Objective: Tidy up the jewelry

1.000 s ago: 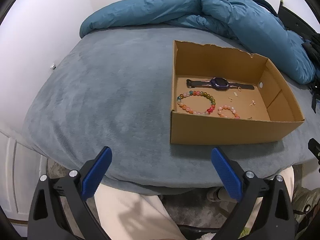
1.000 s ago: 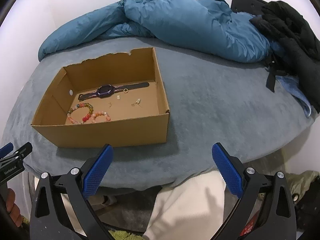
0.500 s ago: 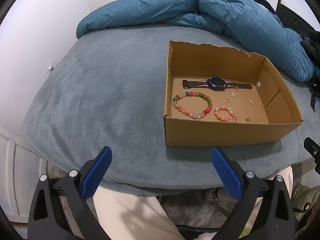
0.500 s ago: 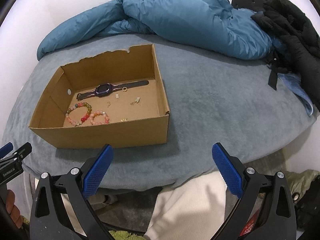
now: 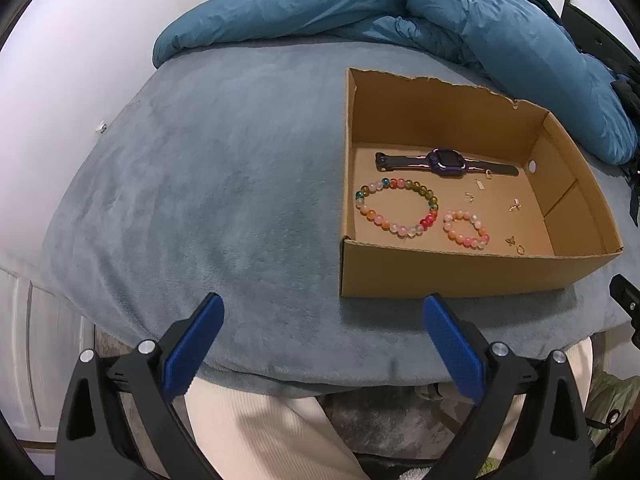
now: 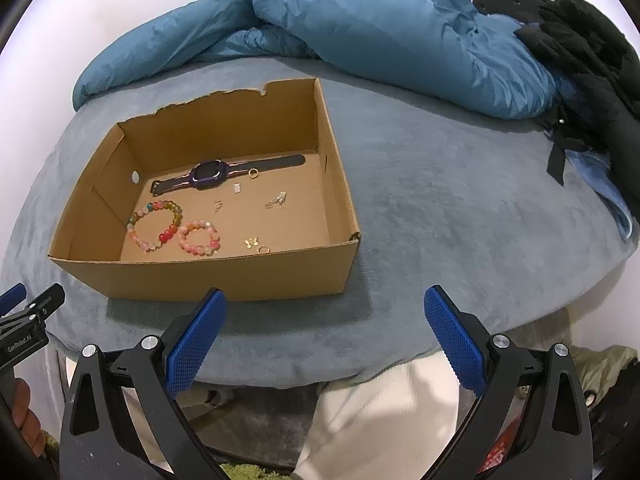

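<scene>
1. Inside, the cardboard box [image 5: 452, 276] on the bed [image 5: 224, 184] holds a watch [image 5: 446, 162], two bead bracelets [image 5: 396, 210] and small gold pieces [image 6: 256, 245].
2. No writing is readable on the box.
3. Left gripper [image 5: 322, 344] and right gripper [image 6: 324, 336] have fingers spread, empty.

Black hand-held gripper [image 5: 323, 344] frames with silver screws, blue textured pads [image 6: 196, 342], cream ribbed trousers [image 5: 256, 432].

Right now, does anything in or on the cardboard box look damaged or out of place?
Yes. The cardboard box has a ragged, torn far rim. Inside, small gold pieces lie scattered loose beside the watch.
</scene>
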